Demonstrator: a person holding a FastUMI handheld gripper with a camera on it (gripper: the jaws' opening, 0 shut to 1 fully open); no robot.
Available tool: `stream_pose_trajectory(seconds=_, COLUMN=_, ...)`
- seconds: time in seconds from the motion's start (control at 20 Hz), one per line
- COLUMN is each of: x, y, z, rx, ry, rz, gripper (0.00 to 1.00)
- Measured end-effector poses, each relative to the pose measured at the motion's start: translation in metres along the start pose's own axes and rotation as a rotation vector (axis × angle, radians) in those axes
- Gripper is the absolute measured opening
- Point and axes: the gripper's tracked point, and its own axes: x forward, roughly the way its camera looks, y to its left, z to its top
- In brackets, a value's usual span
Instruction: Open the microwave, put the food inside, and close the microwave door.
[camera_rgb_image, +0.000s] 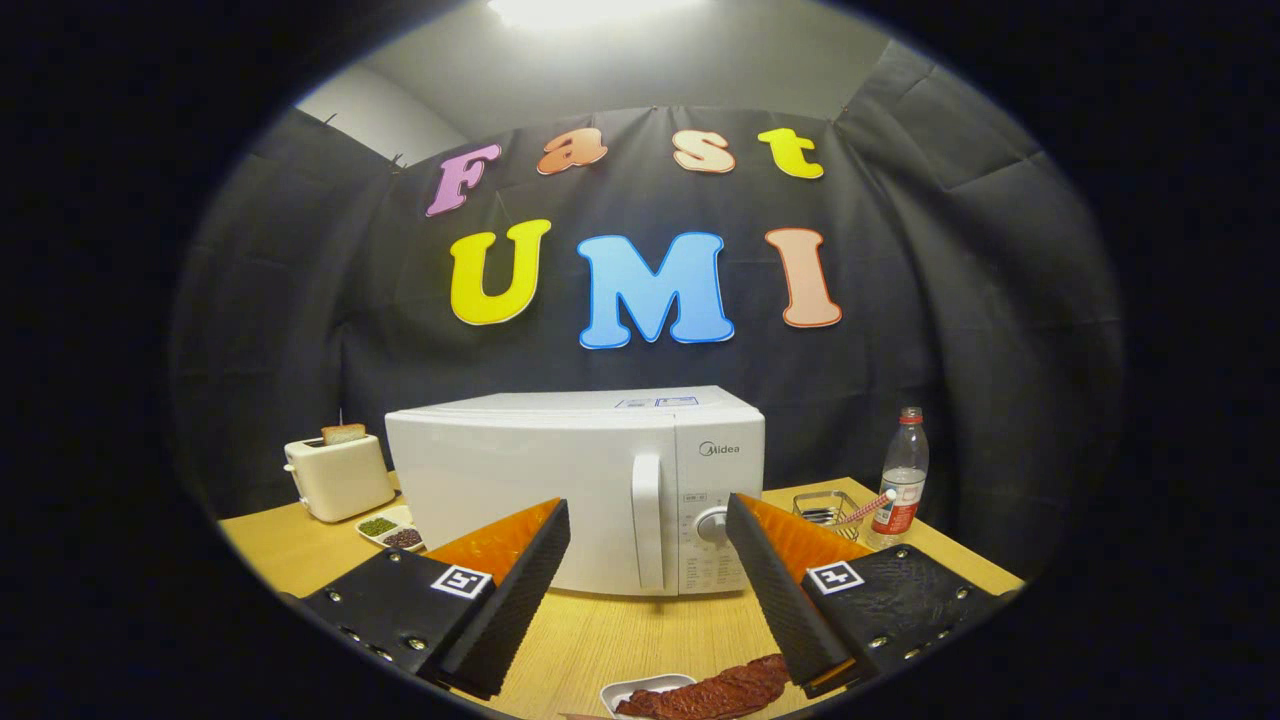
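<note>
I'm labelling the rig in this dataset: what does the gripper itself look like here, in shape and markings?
The gripper has two wedge-shaped fingers that taper forward, their inner faces finely ribbed. Each sits on a flat plate fastened with small round screws, and each plate carries a square black-and-white tag. No cables or sleeve can be made out.

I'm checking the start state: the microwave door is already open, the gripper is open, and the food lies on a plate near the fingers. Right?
Not quite: the gripper view shows the microwave door shut. The gripper is open, and the food lies on its plate near the fingers.
</note>
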Motion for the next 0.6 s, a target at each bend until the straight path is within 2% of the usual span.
stream_pose_trajectory(seconds=0.4, x=0.058, y=-0.001, z=-0.038, rx=0.001, ry=0.027, rz=-0.034, gripper=0.98)
stream_pose_trajectory(seconds=0.45, x=0.064, y=-0.001, z=-0.04, rx=0.005, ry=0.025, rz=-0.036, gripper=0.92)
stream_pose_trajectory(seconds=0.55, x=0.076, y=-0.002, z=-0.042, rx=0.004, ry=0.014, rz=-0.045, gripper=0.92)
stream_pose_trajectory(seconds=0.6, x=0.083, y=-0.002, z=-0.046, rx=0.002, ry=0.02, rz=-0.049, gripper=0.89)
